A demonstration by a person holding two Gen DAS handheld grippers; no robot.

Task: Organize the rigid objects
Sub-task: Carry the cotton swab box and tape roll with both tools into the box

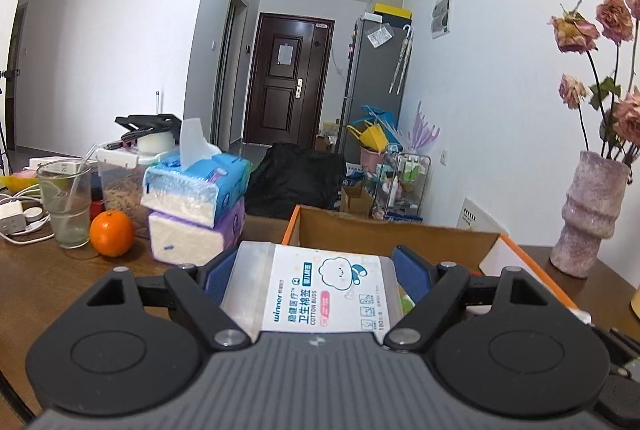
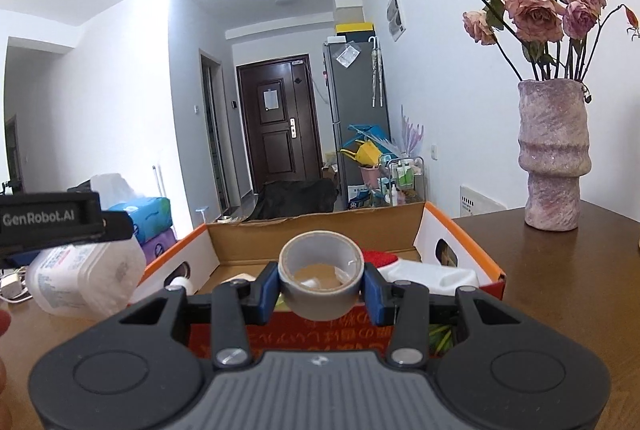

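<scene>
Two tools are seen, each clamped on one thing. Between the blue pads of the left tool (image 1: 316, 276) a clear plastic box of cotton buds (image 1: 320, 290) is gripped by its sides, the jaws standing wide around it, with its printed label facing up. It is held just short of the near wall of the cardboard box (image 1: 384, 236), above the brown counter (image 1: 60, 282). A roll of grey tape (image 2: 322, 280) is pinched in the right tool (image 2: 322, 294), its jaws set fairly narrow, the open core facing up; it is held over the near edge of the same orange-edged box, in which a white container (image 2: 436, 276) and something red are lying. Left of the box, two tissue packs (image 1: 196, 206) are stacked, with an orange (image 1: 111, 233) and a drinking glass (image 1: 66, 206) beside them. To the right, a pink vase (image 2: 554, 154) of dried roses is stood on the counter, well apart from the box. Beyond, a dark door (image 1: 286, 82) is seen down the hallway.
</scene>
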